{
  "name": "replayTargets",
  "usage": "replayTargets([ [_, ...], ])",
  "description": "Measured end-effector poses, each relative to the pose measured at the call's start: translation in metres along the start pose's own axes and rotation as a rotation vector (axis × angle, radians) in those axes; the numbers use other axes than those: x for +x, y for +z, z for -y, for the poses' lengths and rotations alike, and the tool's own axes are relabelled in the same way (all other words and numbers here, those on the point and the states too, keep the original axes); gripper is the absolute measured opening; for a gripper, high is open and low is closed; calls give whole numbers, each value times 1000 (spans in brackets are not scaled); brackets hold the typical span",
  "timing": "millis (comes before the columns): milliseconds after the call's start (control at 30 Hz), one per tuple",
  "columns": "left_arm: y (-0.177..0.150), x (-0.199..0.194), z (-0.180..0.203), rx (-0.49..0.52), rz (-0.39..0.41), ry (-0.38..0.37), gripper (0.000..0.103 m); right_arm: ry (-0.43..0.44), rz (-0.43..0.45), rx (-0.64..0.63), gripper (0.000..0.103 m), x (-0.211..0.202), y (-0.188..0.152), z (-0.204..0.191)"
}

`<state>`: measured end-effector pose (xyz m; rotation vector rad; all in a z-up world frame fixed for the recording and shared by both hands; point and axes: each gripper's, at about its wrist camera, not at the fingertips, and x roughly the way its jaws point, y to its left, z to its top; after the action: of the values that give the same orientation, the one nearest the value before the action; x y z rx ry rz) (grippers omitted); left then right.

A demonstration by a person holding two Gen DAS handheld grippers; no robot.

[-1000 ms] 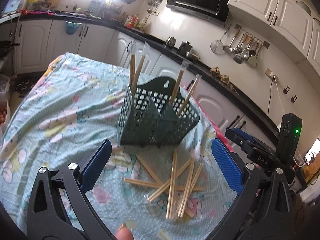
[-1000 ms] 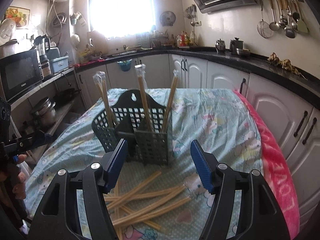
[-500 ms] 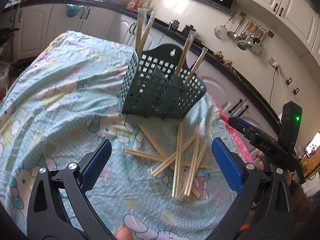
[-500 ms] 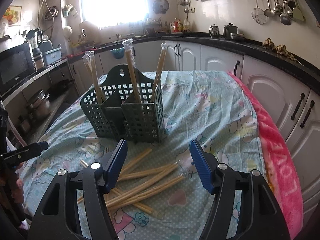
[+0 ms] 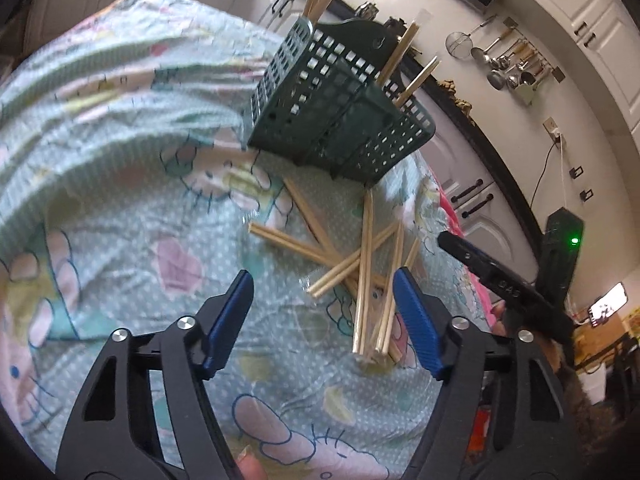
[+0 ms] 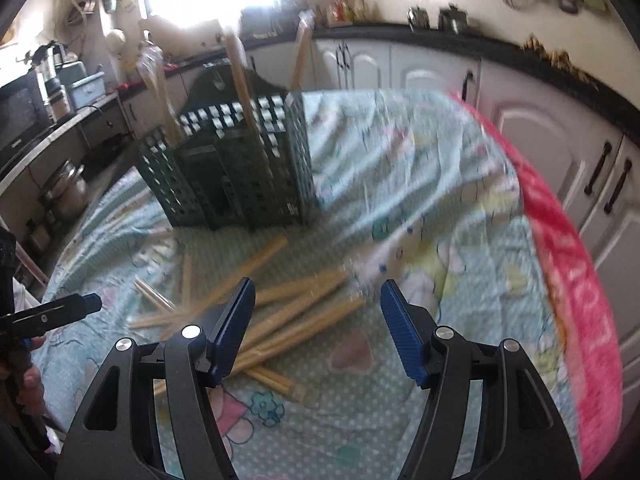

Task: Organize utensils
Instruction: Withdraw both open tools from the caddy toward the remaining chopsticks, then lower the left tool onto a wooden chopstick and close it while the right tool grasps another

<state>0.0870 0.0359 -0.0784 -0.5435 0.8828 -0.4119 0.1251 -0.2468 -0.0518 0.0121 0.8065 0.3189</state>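
A dark green perforated caddy [image 5: 340,120] [image 6: 236,176] stands on the patterned tablecloth with several wrapped chopstick pairs upright in it. Several more wrapped chopsticks [image 5: 360,264] [image 6: 288,308] lie crossed on the cloth in front of it. My left gripper [image 5: 322,312] hovers low over the pile, its jaws closing, with chopstick ends between the blue pads but no pad touching them. My right gripper [image 6: 316,314] hangs open just above the same pile, with nothing pressed. The right gripper's finger [image 5: 496,276] shows at the right of the left wrist view.
The table is draped in a light blue cartoon cloth [image 5: 120,160] with a pink towel [image 6: 572,272] along its right edge. White kitchen cabinets [image 6: 552,152] and a black countertop ring the table. Hanging ladles [image 5: 512,68] are on the far wall.
Both grippers have dropped toward the loose chopsticks, which now look larger and closer. The left gripper's jaws have narrowed. The caddy has slid up in both views.
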Motion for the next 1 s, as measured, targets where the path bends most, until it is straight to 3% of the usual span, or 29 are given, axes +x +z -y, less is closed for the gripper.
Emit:
replayTargets([
  [133,-4,7,0,-10,-27,-26,54,10,-48,41,54,12,-5,6],
  [400,-7,22,-3,-49,-70,-38,52,45,-111,137,48,32,-8,18],
  [500,-7,28,-9,-74,-87,-49,43,53,-125,167,46,39,-9,23],
  [667,-4,32,-13,-105,-90,-82,38,77,-144,221,37,50,-8,31],
  [833,-4,36,-14,-120,-102,-106,19,97,-143,260,27,54,-5,36],
  [1000,-7,36,-14,-109,-106,-118,8,122,-142,295,19,56,-3,41],
])
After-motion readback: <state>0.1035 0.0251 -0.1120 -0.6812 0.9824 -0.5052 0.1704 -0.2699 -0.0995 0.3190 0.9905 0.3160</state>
